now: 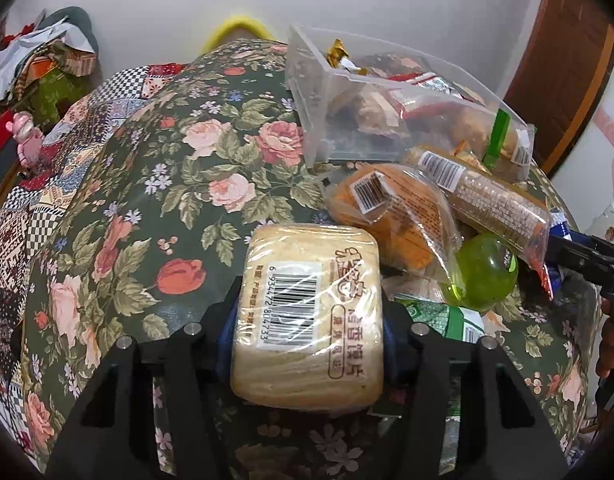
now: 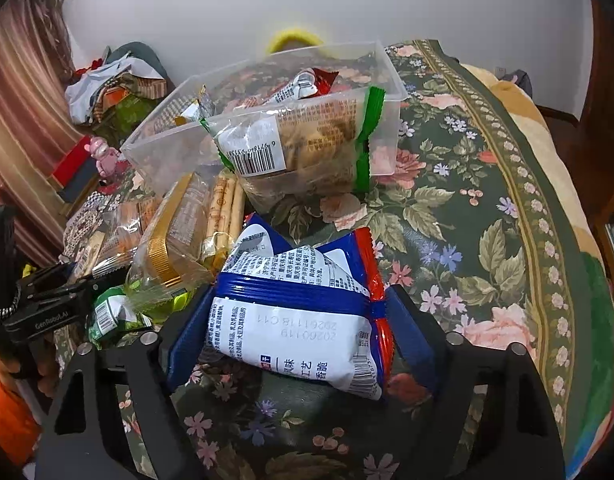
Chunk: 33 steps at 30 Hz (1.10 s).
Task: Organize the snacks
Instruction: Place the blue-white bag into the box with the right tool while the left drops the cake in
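Observation:
My left gripper (image 1: 311, 316) is shut on a beige pack of toasted bun slices (image 1: 309, 316) and holds it over the floral cloth. My right gripper (image 2: 303, 320) is shut on a blue, white and red snack packet (image 2: 303, 316). A clear plastic bin (image 1: 327, 92) with several snacks inside stands at the back; in the right wrist view it (image 2: 179, 140) stands ahead, with a green-edged cracker bag (image 2: 299, 148) leaning on its front wall. A loose pile of snacks (image 1: 427, 216) lies in front of the bin, with a green ball-shaped item (image 1: 485, 276) in it.
The table wears a dark green floral cloth (image 1: 179, 184). The right gripper's body shows at the left wrist view's right edge (image 1: 587, 264); the left gripper's body shows at the right wrist view's left edge (image 2: 39, 308). Clutter (image 1: 39, 64) lies by the far wall.

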Available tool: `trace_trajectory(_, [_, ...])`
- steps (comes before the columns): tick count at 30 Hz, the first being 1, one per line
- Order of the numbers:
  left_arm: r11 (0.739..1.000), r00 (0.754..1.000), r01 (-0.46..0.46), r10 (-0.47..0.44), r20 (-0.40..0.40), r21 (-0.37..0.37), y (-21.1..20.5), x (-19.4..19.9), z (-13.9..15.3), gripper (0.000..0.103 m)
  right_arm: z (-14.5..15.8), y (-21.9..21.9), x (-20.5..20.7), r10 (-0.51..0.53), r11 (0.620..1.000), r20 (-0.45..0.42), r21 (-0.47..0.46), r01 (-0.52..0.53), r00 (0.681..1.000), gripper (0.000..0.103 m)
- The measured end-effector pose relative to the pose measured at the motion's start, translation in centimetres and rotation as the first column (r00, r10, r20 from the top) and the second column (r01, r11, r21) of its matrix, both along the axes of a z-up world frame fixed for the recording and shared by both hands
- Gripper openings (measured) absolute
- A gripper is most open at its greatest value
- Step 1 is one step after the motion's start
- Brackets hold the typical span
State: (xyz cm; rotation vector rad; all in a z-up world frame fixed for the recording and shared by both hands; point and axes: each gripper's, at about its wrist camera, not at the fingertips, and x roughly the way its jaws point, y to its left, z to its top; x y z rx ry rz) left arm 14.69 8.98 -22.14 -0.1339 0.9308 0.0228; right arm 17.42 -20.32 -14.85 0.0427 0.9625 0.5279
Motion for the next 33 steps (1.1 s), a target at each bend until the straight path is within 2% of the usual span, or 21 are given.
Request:
trace_trajectory(5, [1.0,1.0,-0.008,0.008,0.026,0.003,0.0,-0.8,0.9,0.056,0.5,-0.3,-0.3,0.004,1.0,0.027,-0.029,-0.004,1.0,0.074])
trace_trajectory(12, [1.0,0.996,-0.002,0.001,0.086,0.018,-0.4,-1.6,3.4,0.056,1.8,-1.8,-0.2,-0.036,0.999,0.055,-0.032,0.038,0.998,0.074])
trace_trajectory(18, [1.0,0.988,0.012,-0.014,0.153,0.017,-1.0,-1.6,6.4,0.056,4.7,-2.9,0.0,-0.064,0.998,0.125,-0.009,0.066,0.99,0.074])
trace_trajectory(26, [0.998,0.97,0.053,-0.059,0.234,0.032,-2.6,-0.2,10.0,0.056,8.7,-2.7,1.0,-0.059,0.998,0.234,0.033,0.053,0.97,0.074])
trace_trajectory(33, [0.997,0.961,0.072,-0.068,0.267,-0.005,-3.5,3.1,12.1,0.056,10.8,-1.5,2.3,-0.047,0.998,0.311,0.047,0.034,0.949,0.074])
